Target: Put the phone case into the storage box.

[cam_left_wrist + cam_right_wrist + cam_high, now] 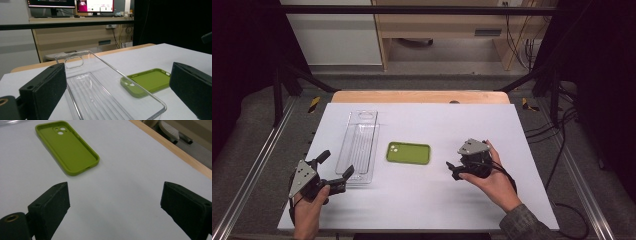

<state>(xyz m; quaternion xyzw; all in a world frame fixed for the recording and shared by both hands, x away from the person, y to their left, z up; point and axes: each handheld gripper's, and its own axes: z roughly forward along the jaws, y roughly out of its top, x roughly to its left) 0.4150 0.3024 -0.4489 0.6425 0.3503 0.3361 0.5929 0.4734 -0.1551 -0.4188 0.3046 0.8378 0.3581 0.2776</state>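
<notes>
We hold the left hand-held gripper at 8 o'clock on the white table, jaws spread, empty, just beside the near end of the clear ribbed plastic tray. The right hand-held gripper sits at 4 o'clock, jaws spread, empty. The green silicone phone case lies open-side-up at table centre, between both grippers, beside the tray.
</notes>
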